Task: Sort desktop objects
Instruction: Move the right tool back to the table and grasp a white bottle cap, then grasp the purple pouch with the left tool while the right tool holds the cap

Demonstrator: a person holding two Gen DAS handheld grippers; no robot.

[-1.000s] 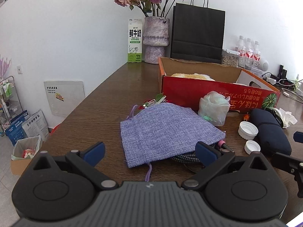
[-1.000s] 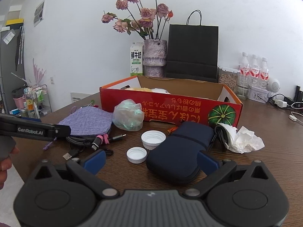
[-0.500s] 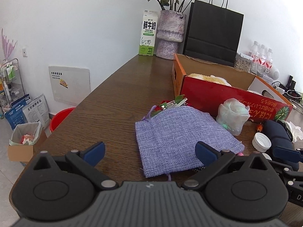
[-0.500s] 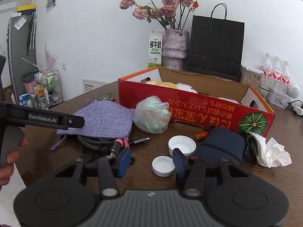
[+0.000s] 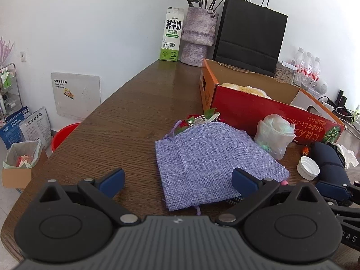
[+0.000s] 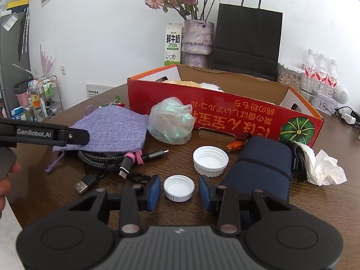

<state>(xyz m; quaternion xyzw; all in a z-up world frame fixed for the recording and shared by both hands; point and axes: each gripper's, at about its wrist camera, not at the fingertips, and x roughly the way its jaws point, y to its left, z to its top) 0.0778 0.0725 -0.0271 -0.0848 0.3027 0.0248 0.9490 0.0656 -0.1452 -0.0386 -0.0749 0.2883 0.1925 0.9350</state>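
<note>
right gripper [image 6: 179, 192] partly closed around small white plastic cap [image 6: 179, 187], pads not touching; left gripper [image 5: 177, 182] wide apart above purple woven pouch [image 5: 211, 162].

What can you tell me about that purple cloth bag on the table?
The purple cloth bag is a small pouch of coarse lilac weave, like burlap, with thin drawstring cords at both ends. It lies flat and limp on the brown wooden table, in front of the red cardboard box. Its near edge drapes over a coil of braided cables, and a crumpled clear plastic bag sits against its side.
</note>
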